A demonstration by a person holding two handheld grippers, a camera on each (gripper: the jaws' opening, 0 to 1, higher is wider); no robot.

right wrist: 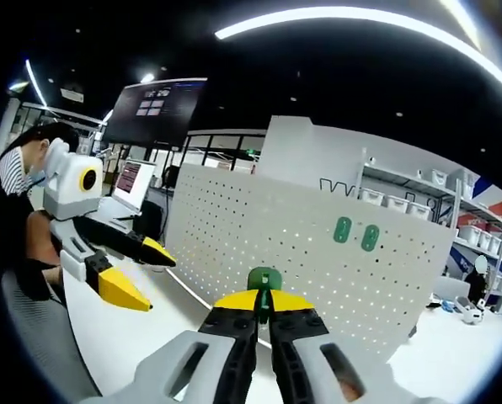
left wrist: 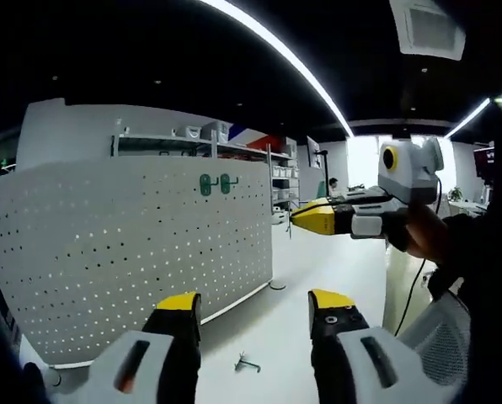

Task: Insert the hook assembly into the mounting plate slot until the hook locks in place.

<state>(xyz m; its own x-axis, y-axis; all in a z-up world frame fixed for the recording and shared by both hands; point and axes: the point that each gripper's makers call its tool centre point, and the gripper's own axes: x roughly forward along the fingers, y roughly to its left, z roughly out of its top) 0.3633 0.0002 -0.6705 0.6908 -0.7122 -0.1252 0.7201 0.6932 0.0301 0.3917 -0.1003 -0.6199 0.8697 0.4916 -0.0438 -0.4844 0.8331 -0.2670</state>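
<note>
Gripping a green hook (right wrist: 264,279) at lower centre, right gripper (right wrist: 264,305) faces the pegboard (right wrist: 301,252); left gripper (left wrist: 255,307) spread wide, empty.

White pegboard plate (right wrist: 318,252) upright on bench — two green hooks (right wrist: 356,233) mounted high; third green hook (right wrist: 264,280) pinched in right tool (right wrist: 264,301).

Lab or workshop, storage shelving (left wrist: 234,151), wall monitor (right wrist: 154,109), strip ceiling lights (left wrist: 285,59)

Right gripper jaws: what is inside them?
A green hook is clamped between the right gripper jaws; its green top sticks out above the yellow tips. Its lower part is covered by the jaws.
</note>
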